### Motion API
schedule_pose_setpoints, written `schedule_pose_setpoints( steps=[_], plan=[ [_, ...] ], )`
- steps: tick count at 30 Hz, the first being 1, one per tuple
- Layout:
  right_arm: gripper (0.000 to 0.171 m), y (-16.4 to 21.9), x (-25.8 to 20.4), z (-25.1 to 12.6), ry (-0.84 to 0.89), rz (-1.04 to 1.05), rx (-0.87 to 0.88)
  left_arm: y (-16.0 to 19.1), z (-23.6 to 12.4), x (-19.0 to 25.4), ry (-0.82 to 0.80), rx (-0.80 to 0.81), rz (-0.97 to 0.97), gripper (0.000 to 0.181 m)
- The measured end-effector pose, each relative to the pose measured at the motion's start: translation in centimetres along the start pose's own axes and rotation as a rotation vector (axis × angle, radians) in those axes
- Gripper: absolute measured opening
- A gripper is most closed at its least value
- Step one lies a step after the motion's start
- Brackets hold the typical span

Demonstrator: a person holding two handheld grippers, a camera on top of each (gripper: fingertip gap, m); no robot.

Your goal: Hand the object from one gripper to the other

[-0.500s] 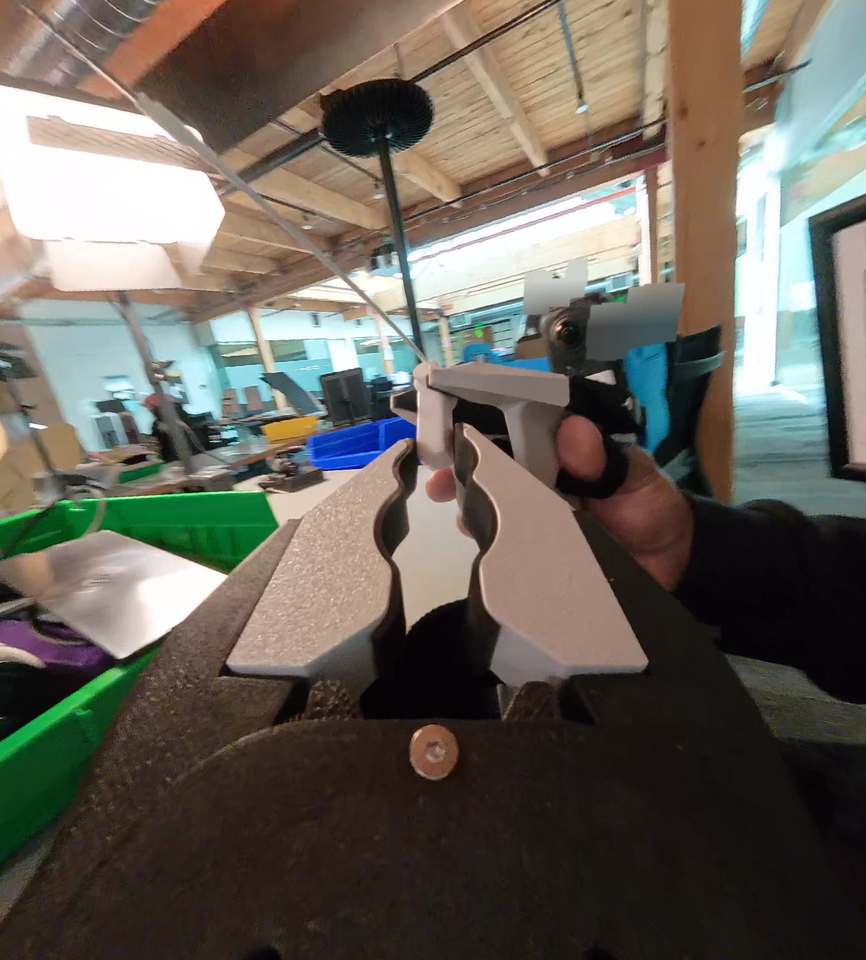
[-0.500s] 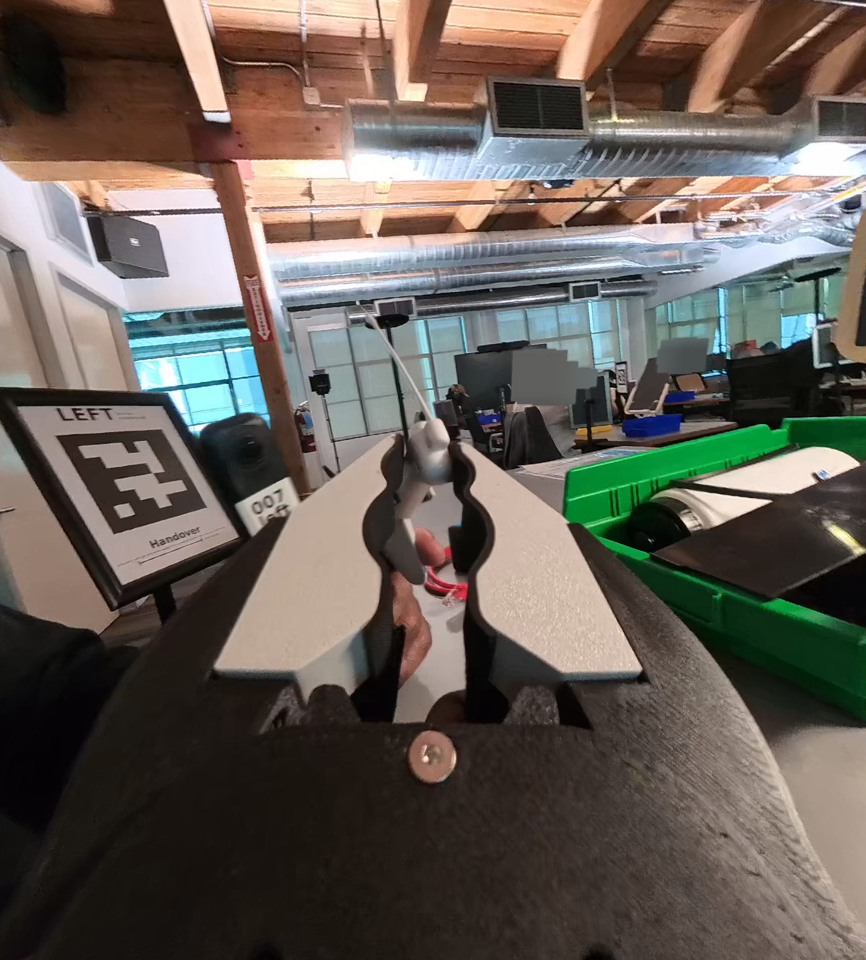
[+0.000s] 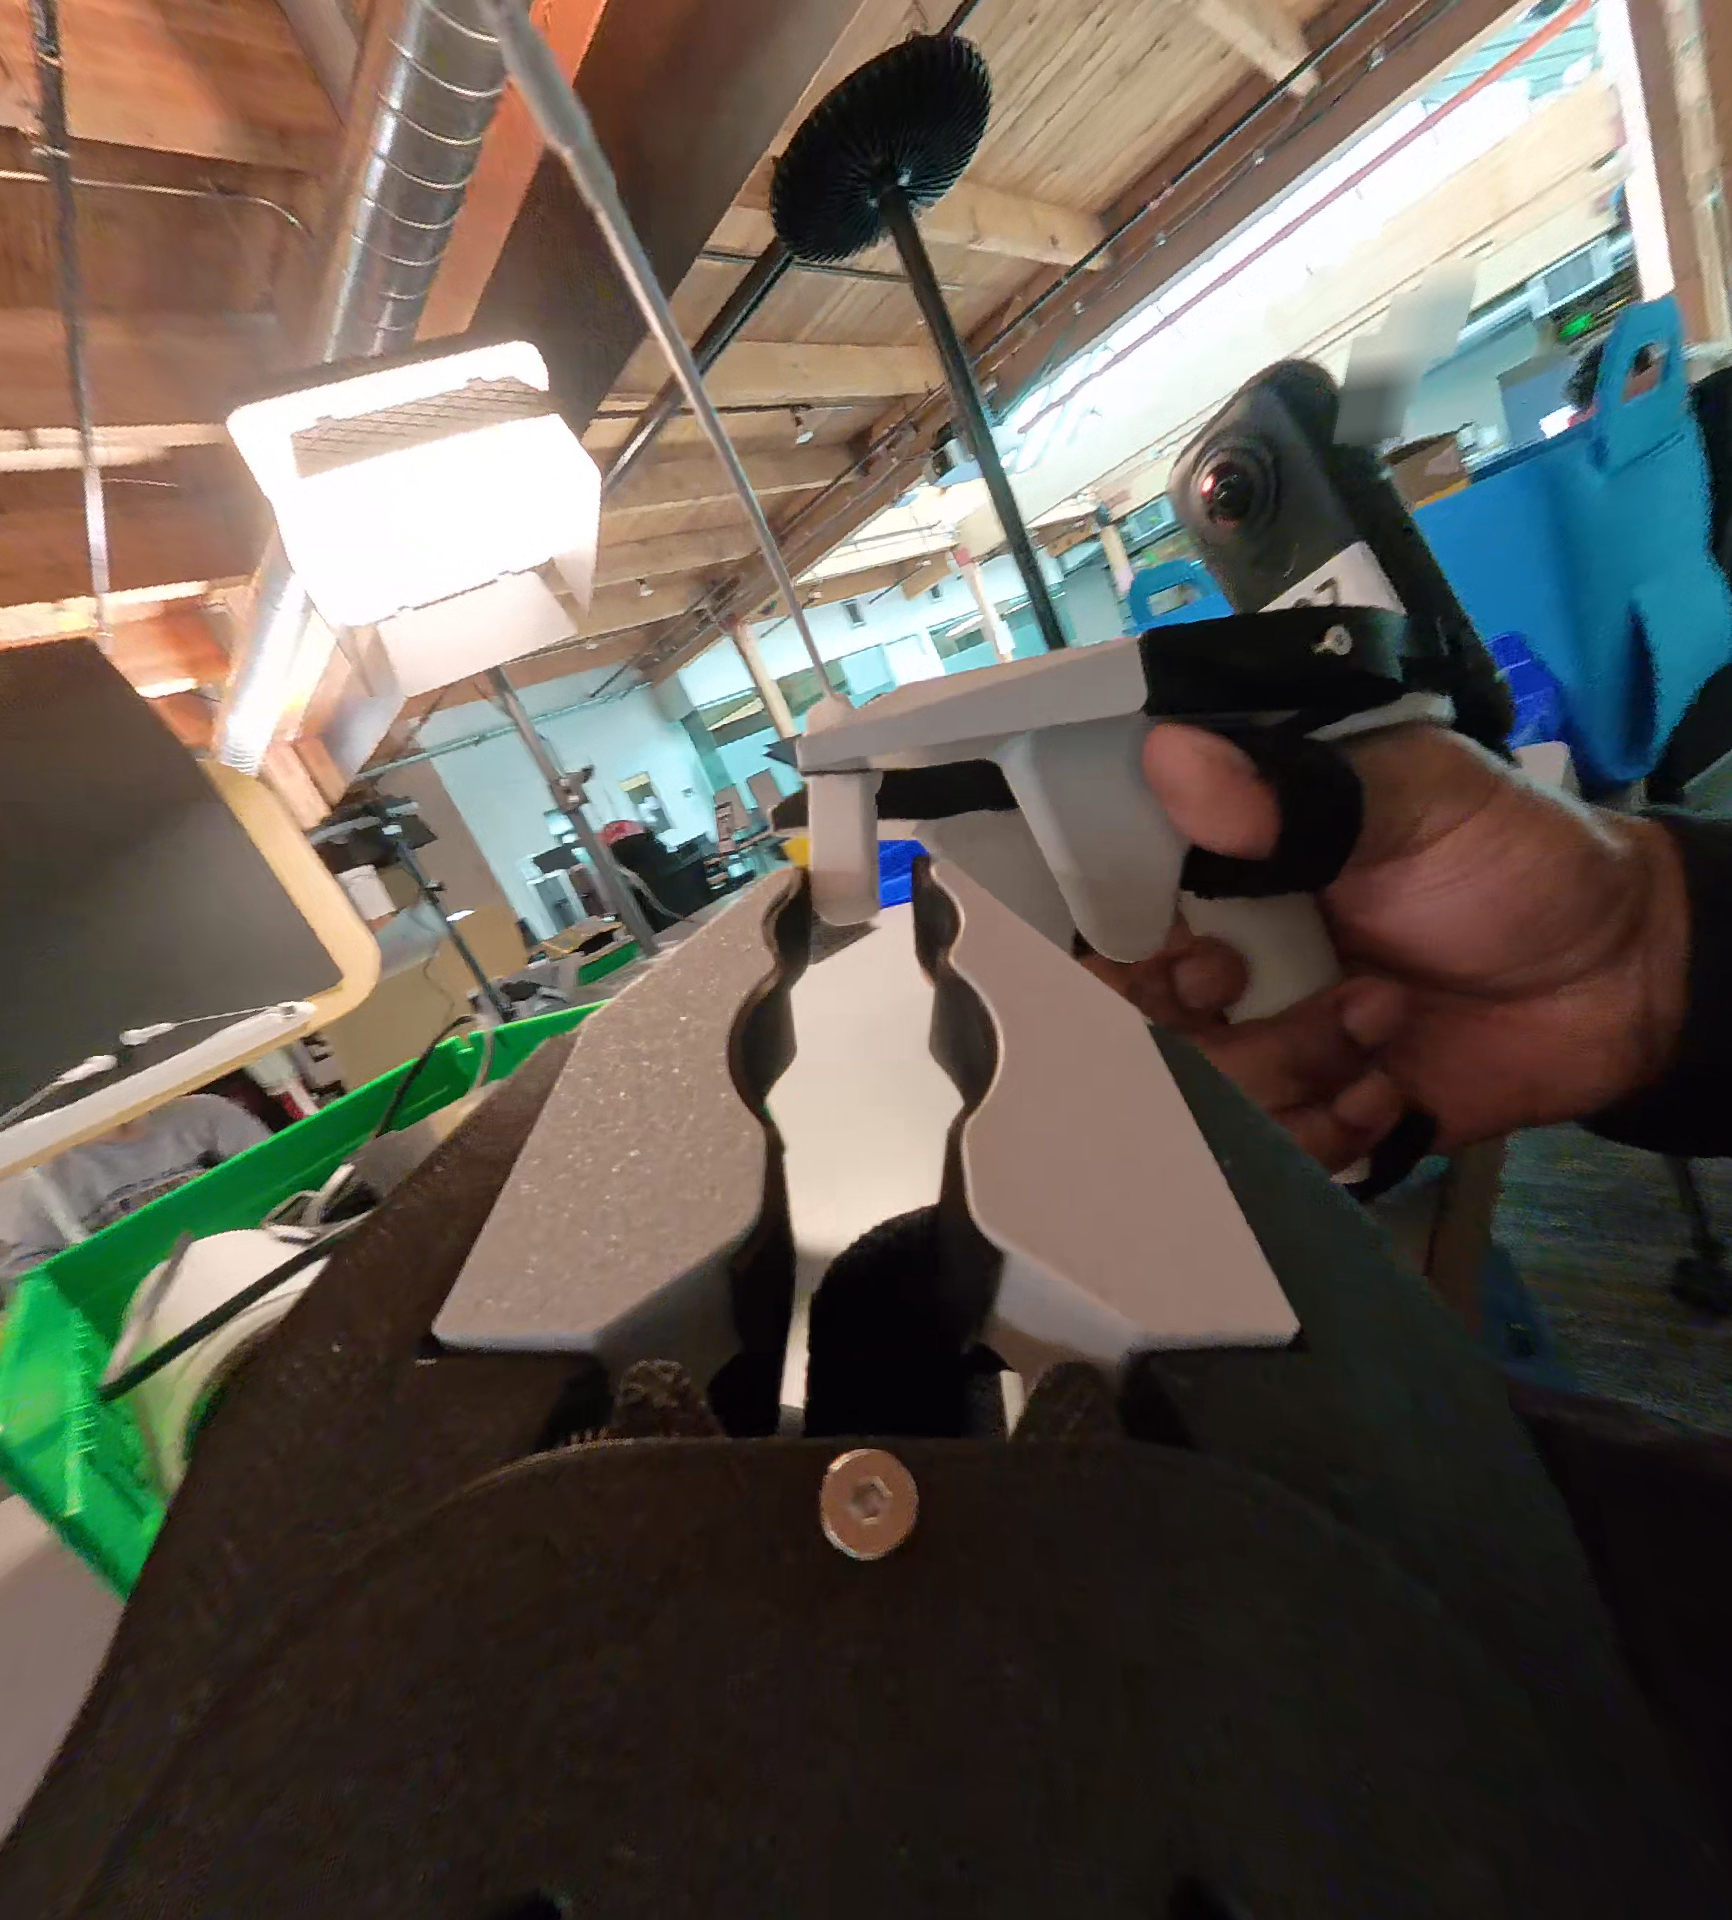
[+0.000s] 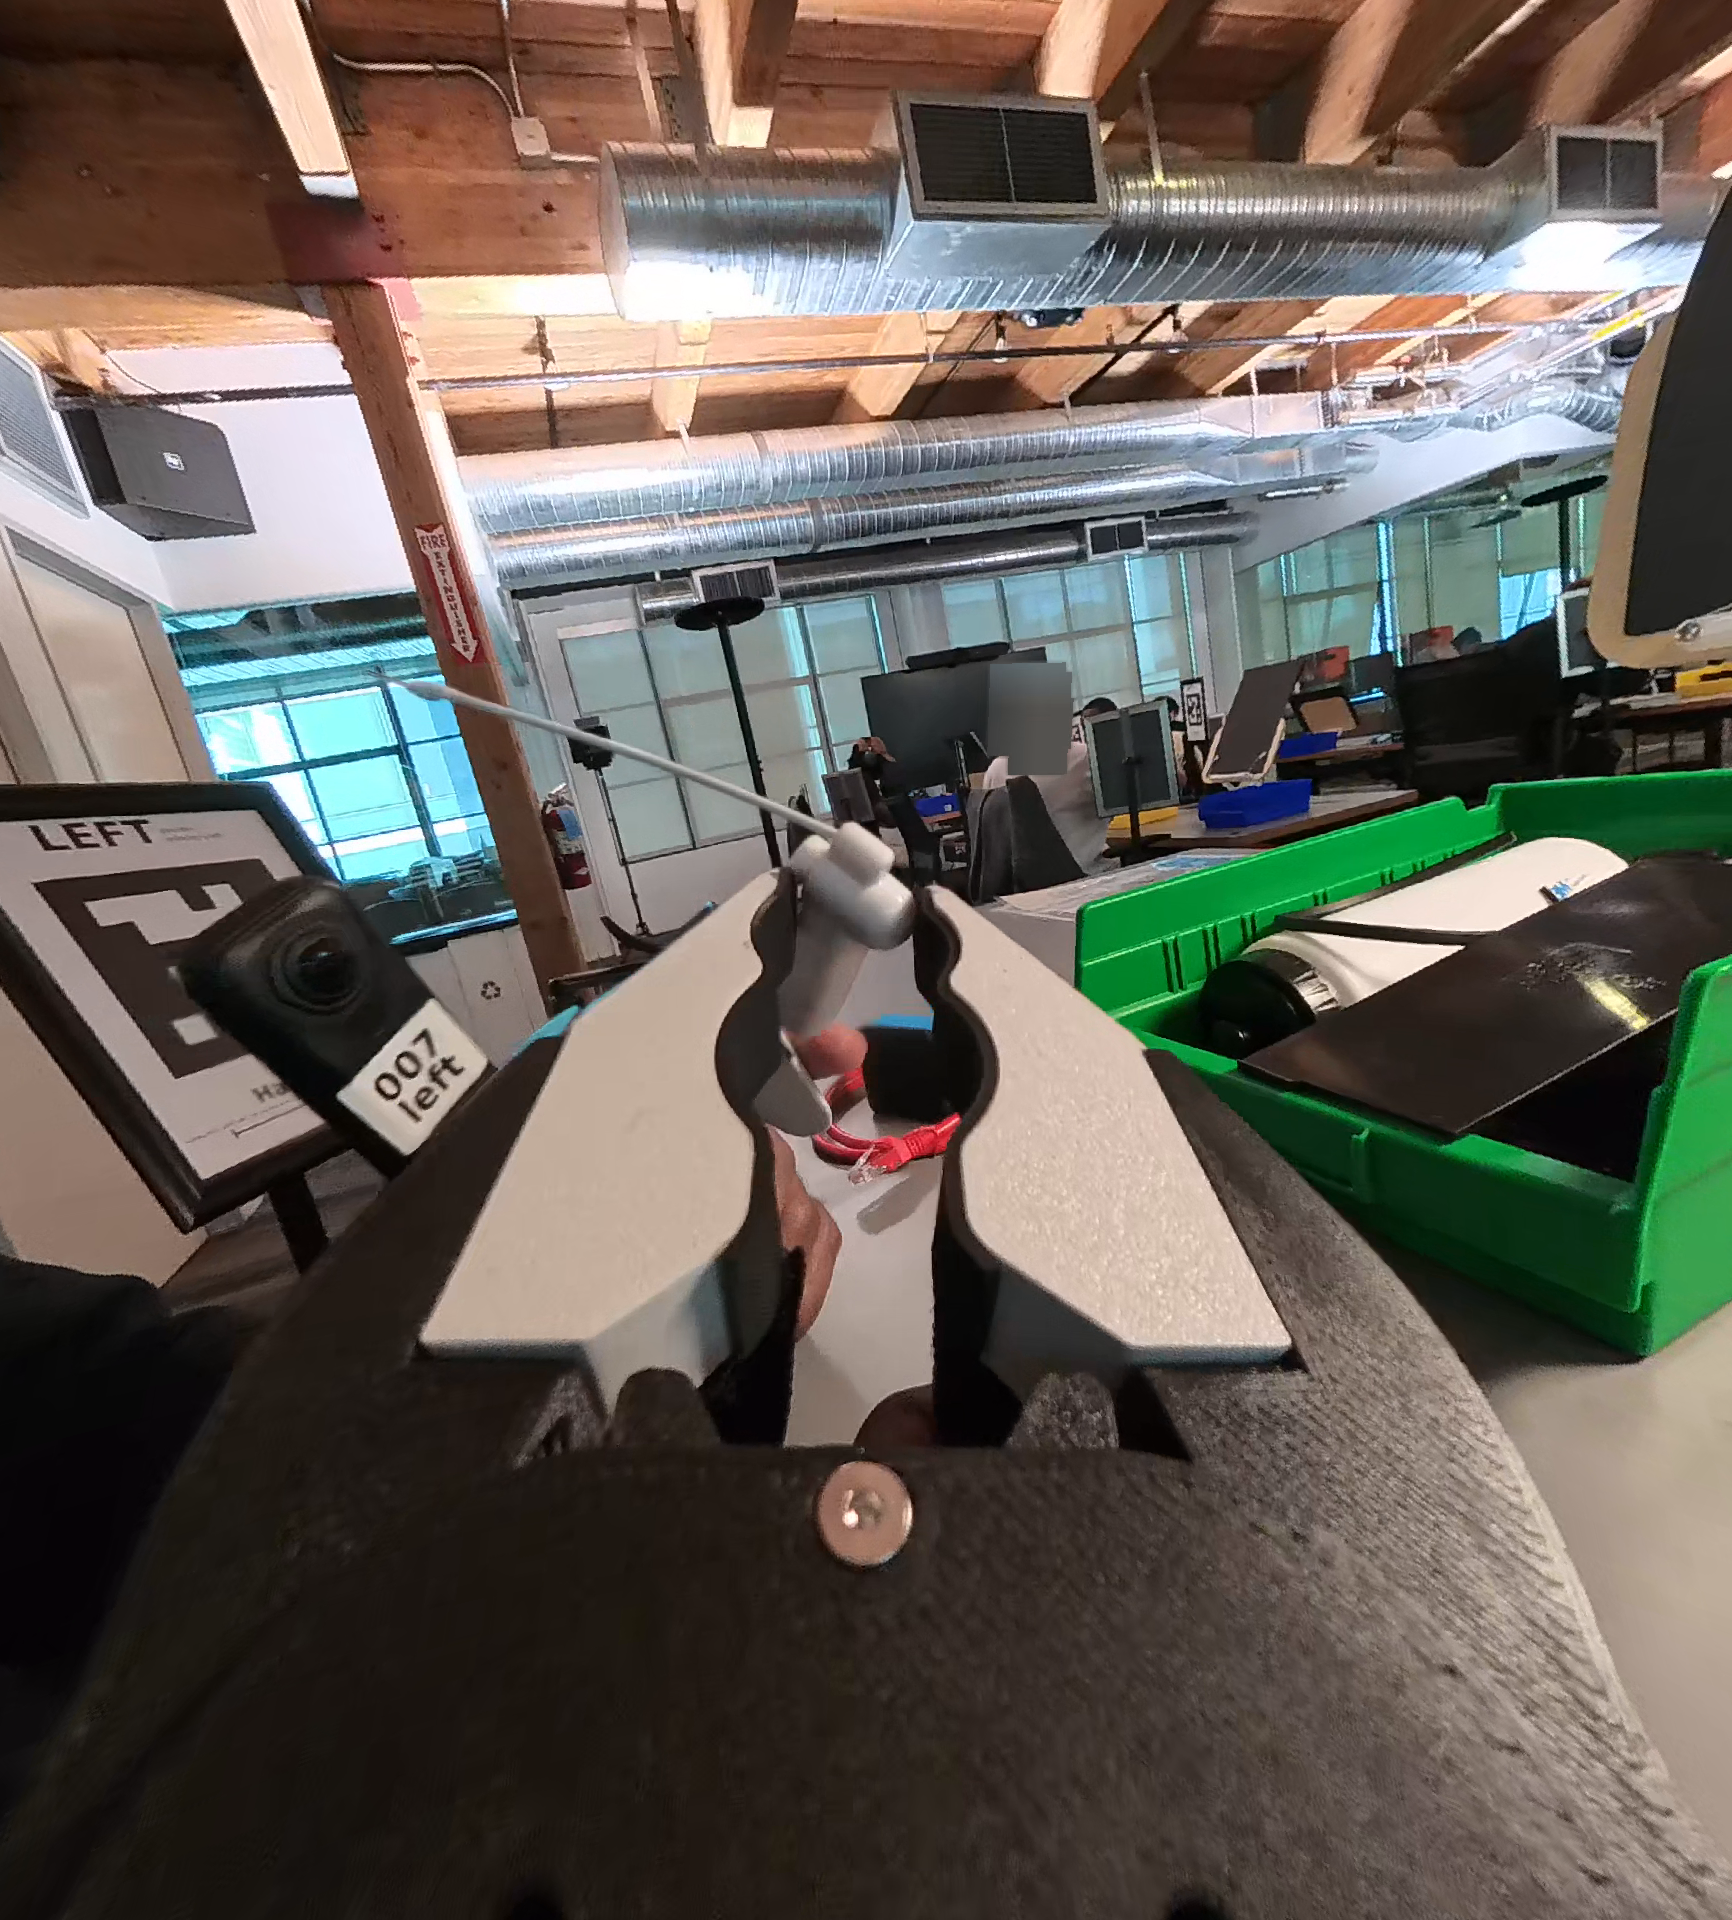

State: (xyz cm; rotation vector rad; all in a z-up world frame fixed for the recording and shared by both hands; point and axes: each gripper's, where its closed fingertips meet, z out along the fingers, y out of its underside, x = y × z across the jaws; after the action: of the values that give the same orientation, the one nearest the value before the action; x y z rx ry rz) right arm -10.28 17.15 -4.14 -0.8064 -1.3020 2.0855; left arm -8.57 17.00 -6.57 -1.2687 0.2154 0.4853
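Note:
The object is a white plastic handle (image 4: 834, 951) with a long thin rod (image 4: 581, 738) that slants up to the left. My right gripper (image 4: 857, 904) is shut on the handle at its fingertips. In the left wrist view a hand holds the right gripper (image 3: 826, 753) from the right, with the handle (image 3: 841, 842) hanging below its tips and the rod (image 3: 685, 364) rising to the upper left. My left gripper (image 3: 860, 894) is open. The handle's lower end sits between its tips, near the left finger and clear of the right one.
A green bin (image 4: 1464, 1174) with a white roll (image 4: 1444, 894) and a black sheet stands to the right on the grey table (image 4: 1620, 1558); it also shows in the left wrist view (image 3: 62, 1382). A red cable (image 4: 893, 1143) lies on the table. A framed marker sign (image 4: 62, 935) stands at the left. Less than 4 cm separates the two grippers' tips.
My left gripper's jaws have spread apart and let go of the handle. The right gripper still holds it, and the rod has tilted further to the left.

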Motion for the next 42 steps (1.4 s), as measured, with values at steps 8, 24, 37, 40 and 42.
schedule_pose_setpoints(
  steps=[8, 24, 37, 40, 42],
  plan=[
    [0.023, 0.0, -1.2, -0.1, -0.088, -0.025, 0.023, -1.1, -0.7, 0.1, 0.201, 0.053, -0.336, 0.030],
    [0.025, 1.1, -1.4, 0.5, -0.066, -0.012, -0.049, -0.4, -0.6, -0.1, 0.033, 0.023, -0.056, 0.014],
    [0.021, 0.2, -2.5, -0.1, -0.153, -0.052, 0.026, -1.9, -1.9, -0.5, 0.355, 0.090, -0.626, 0.027],
    [0.022, 0.2, -3.1, -0.1, -0.185, -0.056, 0.033, -1.8, -1.9, -0.1, 0.417, 0.064, -0.710, 0.027],
    [0.021, 0.3, -3.5, -0.2, -0.209, -0.058, 0.035, -1.9, -1.9, 0.2, 0.429, 0.059, -0.713, 0.027]
  ],
)
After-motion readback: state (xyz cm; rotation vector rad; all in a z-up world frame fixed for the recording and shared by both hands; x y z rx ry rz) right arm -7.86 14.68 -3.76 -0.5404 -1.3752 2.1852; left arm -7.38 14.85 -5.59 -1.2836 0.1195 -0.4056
